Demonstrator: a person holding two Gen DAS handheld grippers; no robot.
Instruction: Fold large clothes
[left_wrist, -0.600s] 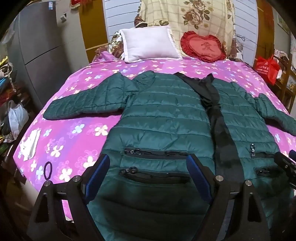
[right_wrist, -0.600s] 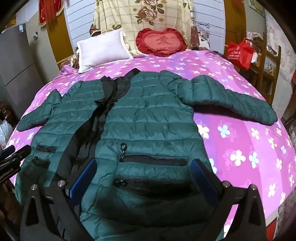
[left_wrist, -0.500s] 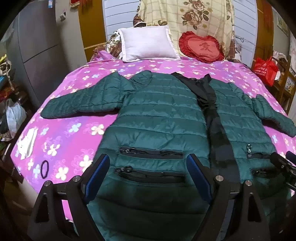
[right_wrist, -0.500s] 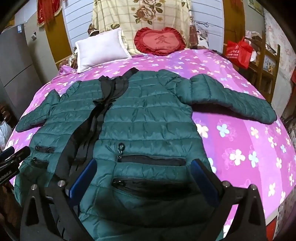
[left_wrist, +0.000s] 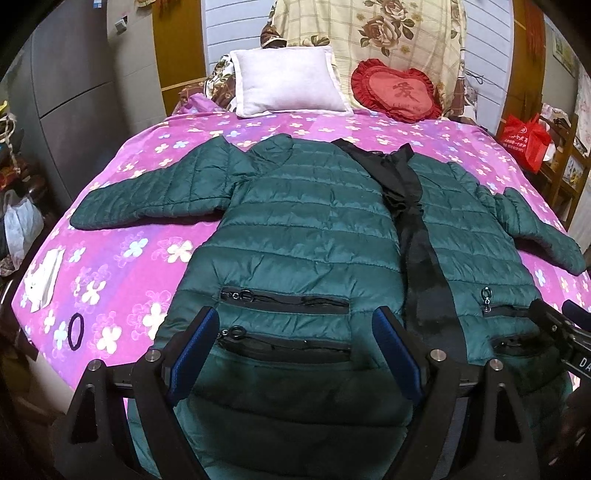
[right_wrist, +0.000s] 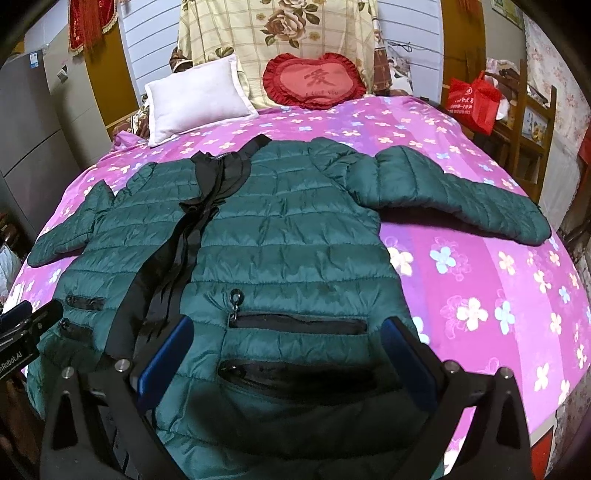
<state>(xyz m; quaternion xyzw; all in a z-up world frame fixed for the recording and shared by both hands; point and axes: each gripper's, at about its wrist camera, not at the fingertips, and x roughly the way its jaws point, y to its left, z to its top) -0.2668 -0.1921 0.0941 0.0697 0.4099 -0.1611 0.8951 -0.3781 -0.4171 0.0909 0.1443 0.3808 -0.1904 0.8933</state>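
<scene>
My left claw (left_wrist: 295, 354) and right claw (right_wrist: 288, 358) hung open and empty above the jacket's (left_wrist: 306, 229) hem; beyond them it lay spread flat on the bed (left_wrist: 129, 266).

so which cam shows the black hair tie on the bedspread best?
Left wrist view. The black hair tie lies in full sight on the pink bedspread, left of the green jacket and near the bed's edge. The right wrist view does not show it at all; that side is cut off.

Jacket (left_wrist: 306, 229) fills bed ctr; bedspread (right_wrist: 480, 280) beside it bare.
</scene>
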